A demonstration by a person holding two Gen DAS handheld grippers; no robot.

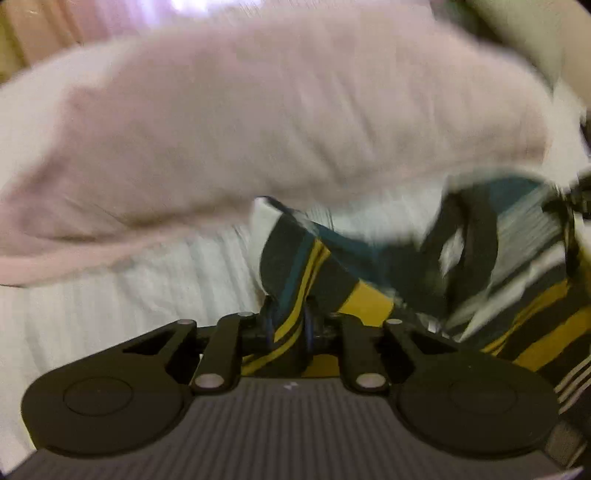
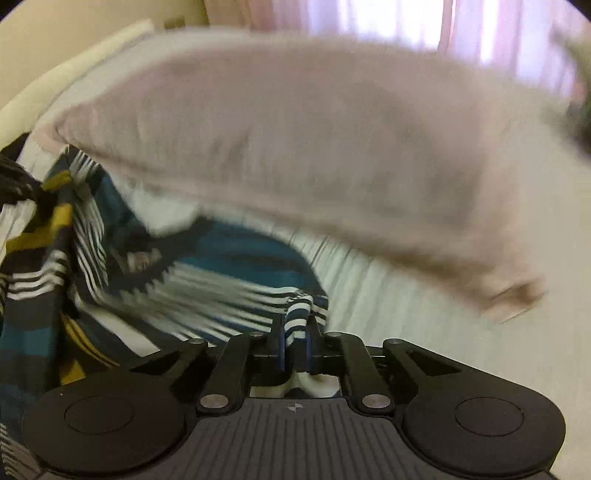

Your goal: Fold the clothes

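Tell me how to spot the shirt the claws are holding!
Look at the white ribbed bed cover, below the big pinkish pillow. In front of that pillow a bunched striped garment is held by the left claw and the right claw. It is the only patterned thing here: teal, dark grey, mustard yellow and white stripes.

A home bedroom: a bed [image 2: 424, 295] with white ribbed bedding, a pale pink pillow [image 2: 295, 147], and pink curtains [image 2: 458, 26] at a bright window.
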